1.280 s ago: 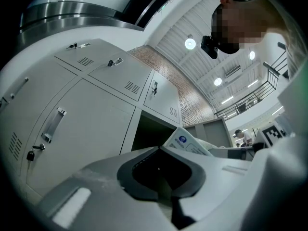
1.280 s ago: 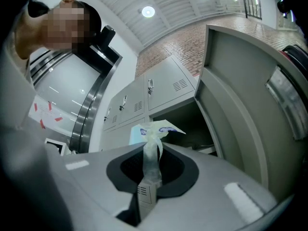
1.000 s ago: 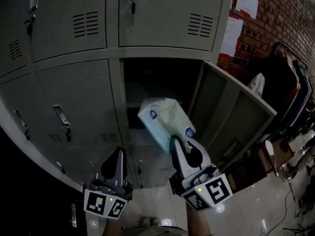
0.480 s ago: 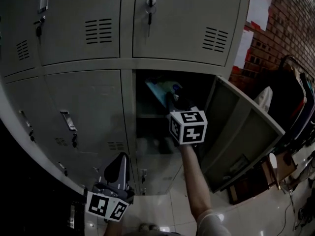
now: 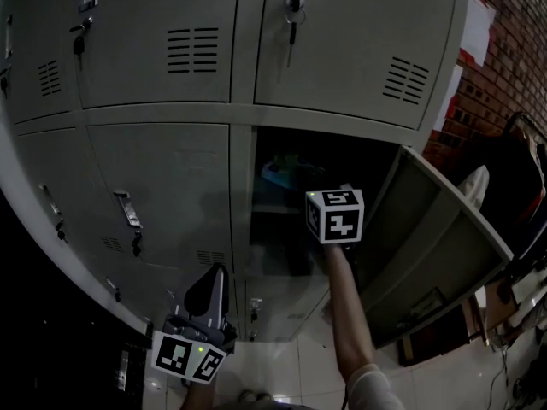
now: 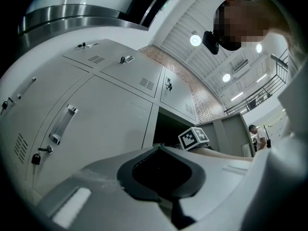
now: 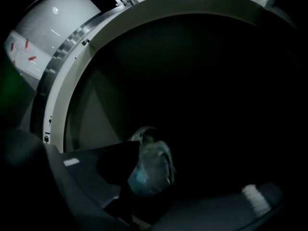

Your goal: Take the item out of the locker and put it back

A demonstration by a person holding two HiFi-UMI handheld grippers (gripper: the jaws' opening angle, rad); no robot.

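Note:
The item is a soft pale tissue pack [image 5: 285, 171] lying on the shelf inside the open locker [image 5: 295, 148]. My right gripper reaches into that compartment. In the head view only its marker cube [image 5: 335, 216] and the forearm show. In the right gripper view the pack [image 7: 150, 170] lies between the jaws of my right gripper [image 7: 192, 179]. It rests against the left jaw and stands well apart from the right one. The jaws are opening. My left gripper [image 5: 208, 287] hangs low in front of the closed lower lockers, jaws together and empty [image 6: 163, 170].
The locker's door [image 5: 436, 237] swings out to the right. Closed lockers with handles [image 5: 130, 216] stand to the left, and a key [image 5: 292, 15] hangs in the door above. A brick wall [image 5: 513, 49] and dark clutter are at the right. Tiled floor [image 5: 282, 370] lies below.
My right gripper has carried the pack from in front of the locker up into the compartment, and its jaws have parted. The left gripper has stayed low.

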